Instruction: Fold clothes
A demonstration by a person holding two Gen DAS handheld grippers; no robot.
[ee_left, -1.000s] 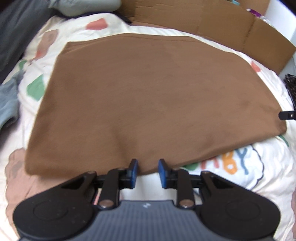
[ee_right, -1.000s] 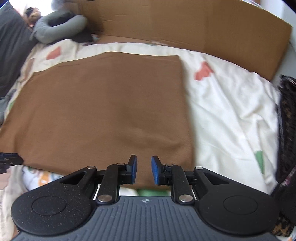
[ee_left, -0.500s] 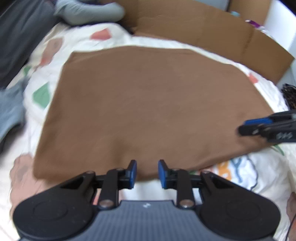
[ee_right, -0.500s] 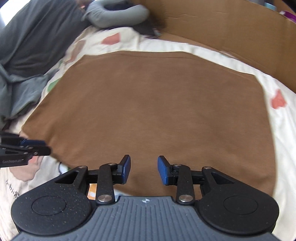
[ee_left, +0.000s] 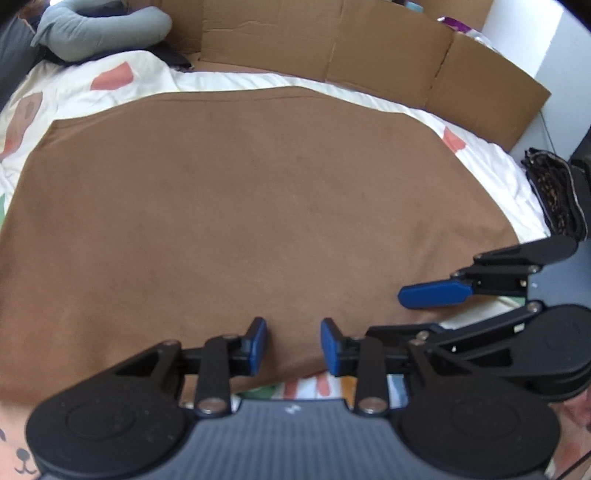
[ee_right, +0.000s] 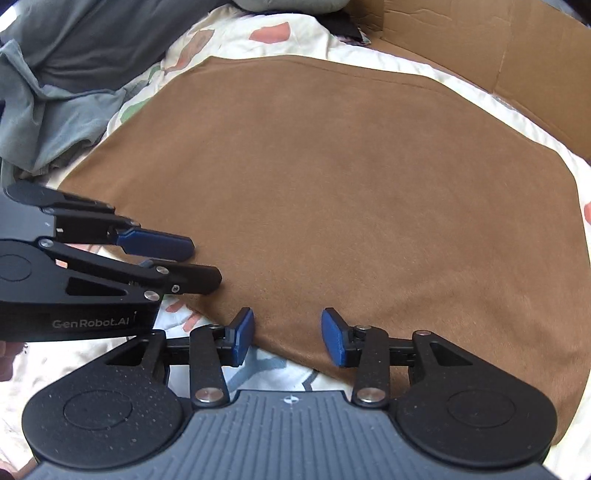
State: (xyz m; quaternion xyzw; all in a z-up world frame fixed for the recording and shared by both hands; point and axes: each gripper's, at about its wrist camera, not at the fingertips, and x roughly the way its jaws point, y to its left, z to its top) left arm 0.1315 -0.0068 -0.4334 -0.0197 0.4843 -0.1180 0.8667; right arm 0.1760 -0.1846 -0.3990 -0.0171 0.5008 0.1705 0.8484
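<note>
Left wrist view: both the left hand-held gripper [ee_left: 293, 346] and right hand-held gripper [ee_right: 287, 336] gape empty over the brown cloth's [ee_left: 240, 206] near edge.

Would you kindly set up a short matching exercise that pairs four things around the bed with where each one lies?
Things:
1. brown garment
2. cardboard panels
3. grey neck pillow
4. leopard-print cloth

Places:
A. far left corner of the bed
B. spread flat across the middle of the bedsheet
C. off the bed's right edge
D. standing along the far side of the bed

Pairs: 1-B, 2-D, 3-A, 4-C
</note>
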